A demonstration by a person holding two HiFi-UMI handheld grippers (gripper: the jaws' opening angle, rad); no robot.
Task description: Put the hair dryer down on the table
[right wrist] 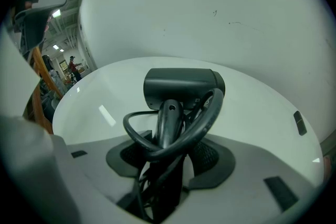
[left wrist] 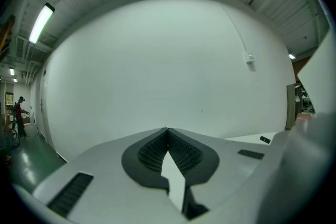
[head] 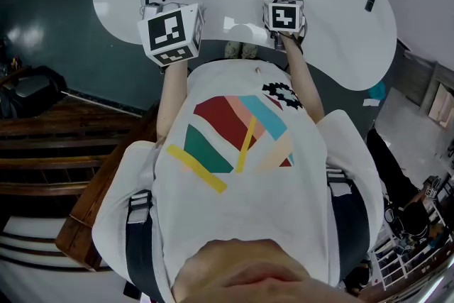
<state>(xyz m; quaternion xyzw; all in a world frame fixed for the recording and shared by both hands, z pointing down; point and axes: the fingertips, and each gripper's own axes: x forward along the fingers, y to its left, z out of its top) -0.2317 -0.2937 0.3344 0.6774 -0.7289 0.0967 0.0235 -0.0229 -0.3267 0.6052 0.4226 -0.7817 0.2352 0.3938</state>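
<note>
Hair dryer (right wrist: 184, 86), clamped by its handle (right wrist: 168, 123) in the right claw (right wrist: 167, 165), hangs above the white counter (right wrist: 252, 113). It is best lowered until it rests flat on the counter before releasing. Left claw (left wrist: 168, 136) is closed and empty.

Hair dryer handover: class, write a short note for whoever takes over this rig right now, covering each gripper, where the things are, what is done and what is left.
Left gripper: shut, nothing between its jaws, held over the near edge of the table.
Right gripper: shut on the hair dryer by its handle, with the cord looped round the handle and caught in the grip.
Position: the dryer's barrel points away, over the white table top.
Done: dryer brought over the table.
Left: lower it until it rests on the table, open the right jaws, then draw back clear of the cord.
</note>
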